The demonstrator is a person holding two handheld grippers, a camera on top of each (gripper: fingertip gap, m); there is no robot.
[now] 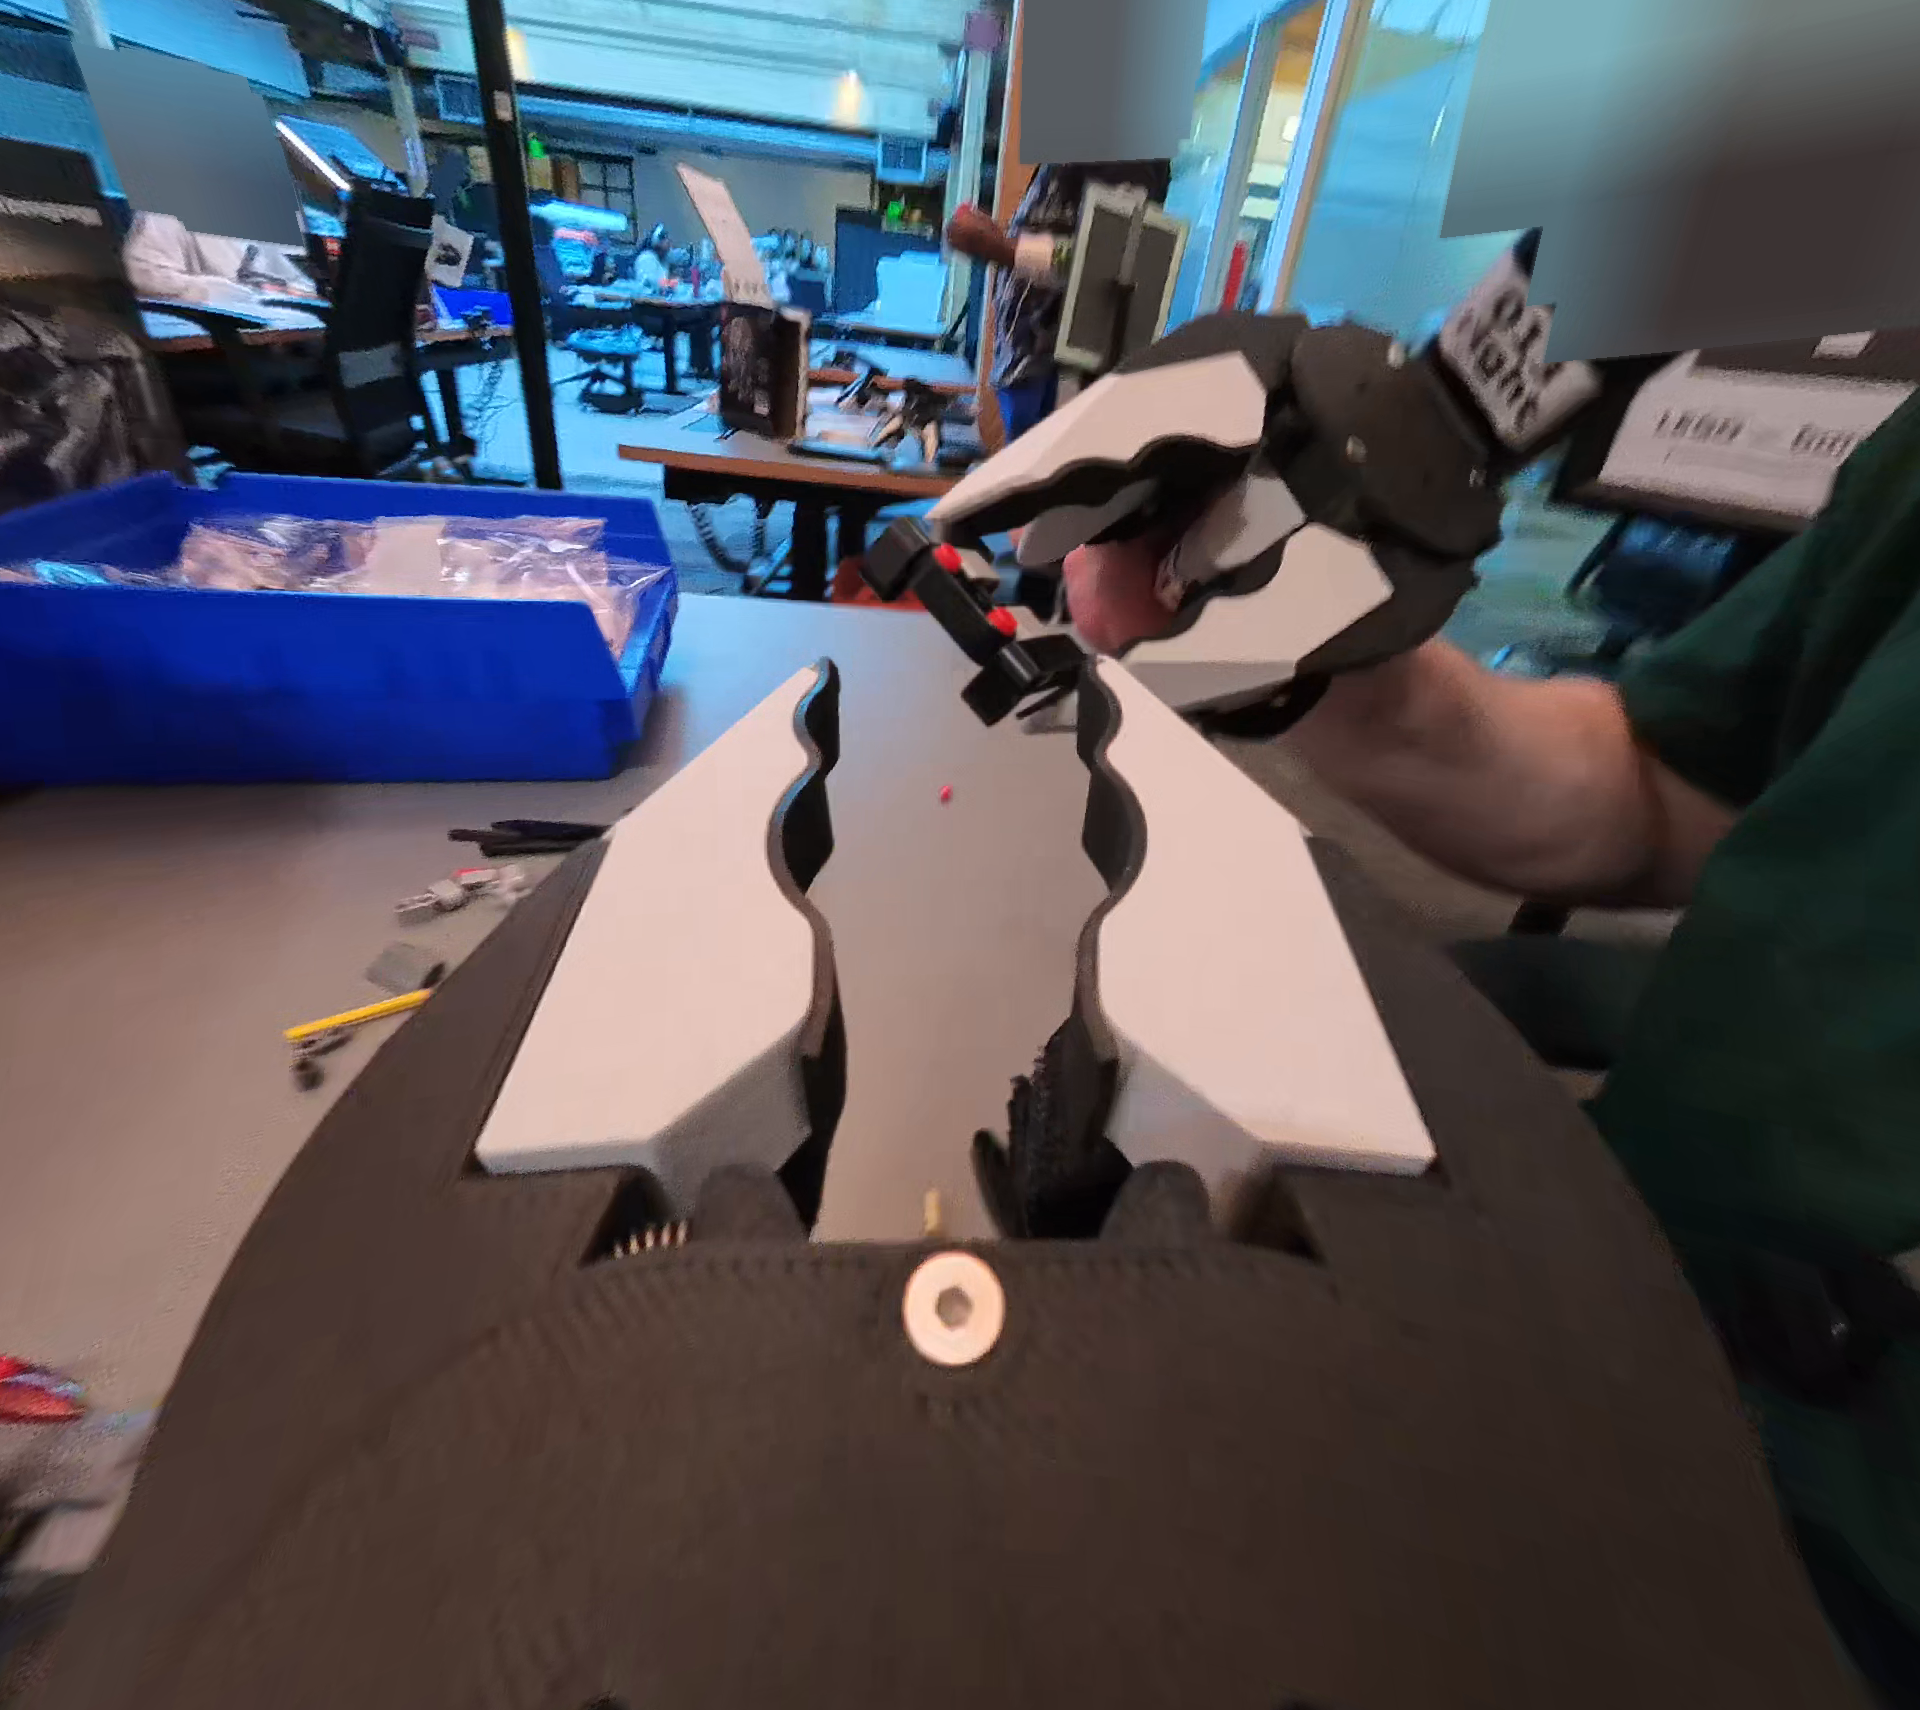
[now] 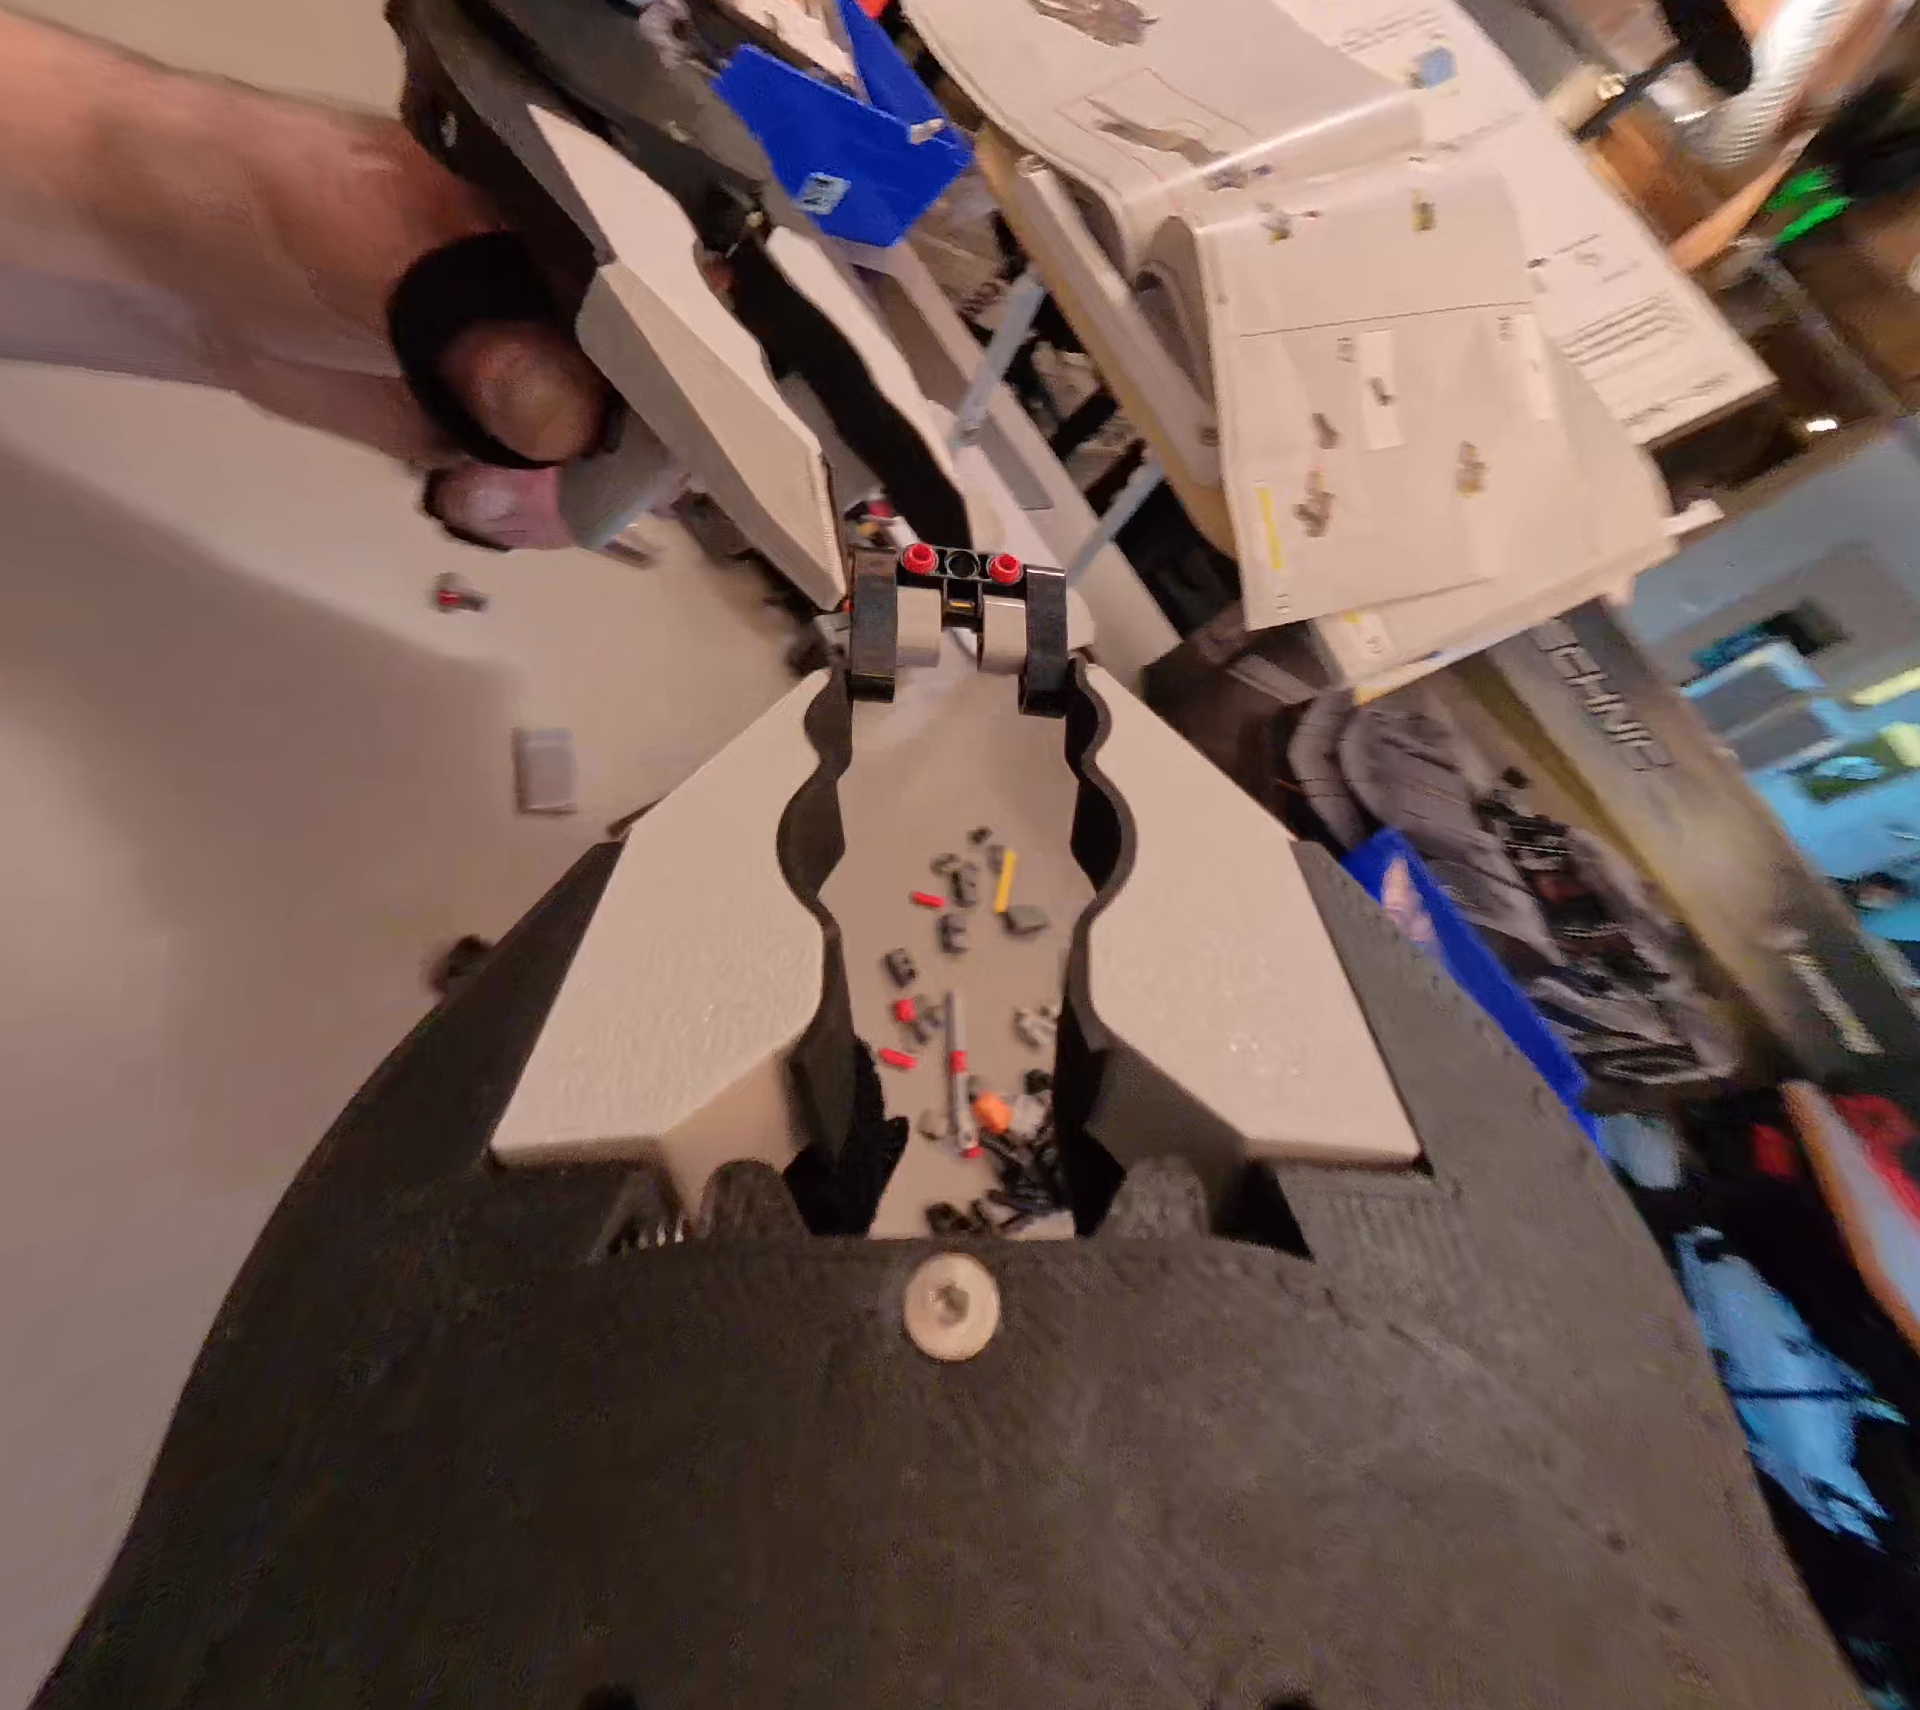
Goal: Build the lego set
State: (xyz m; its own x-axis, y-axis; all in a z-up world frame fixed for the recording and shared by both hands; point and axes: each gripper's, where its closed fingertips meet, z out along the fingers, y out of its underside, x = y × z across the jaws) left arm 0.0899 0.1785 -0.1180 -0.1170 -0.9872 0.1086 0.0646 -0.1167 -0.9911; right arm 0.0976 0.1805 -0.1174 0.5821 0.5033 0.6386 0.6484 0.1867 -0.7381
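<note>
Spread wide and empty, the left gripper [image 1: 956, 694] hovers over a grey table [image 1: 208, 933] beside a blue bin [image 1: 312, 663] of bagged parts, while the right gripper [image 2: 961, 689] clasps a black-and-red lego assembly [image 2: 958, 611] at its tips above scattered loose pieces [image 2: 966, 1016] in an open workshop.

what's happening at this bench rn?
A person is building a lego set with two handheld tools. The right tool holds a small black lego assembly with red pins by its two side arms, up off the table. The left tool is open and empty, its tips right by the assembly. Loose pieces lie on the table below.
</note>
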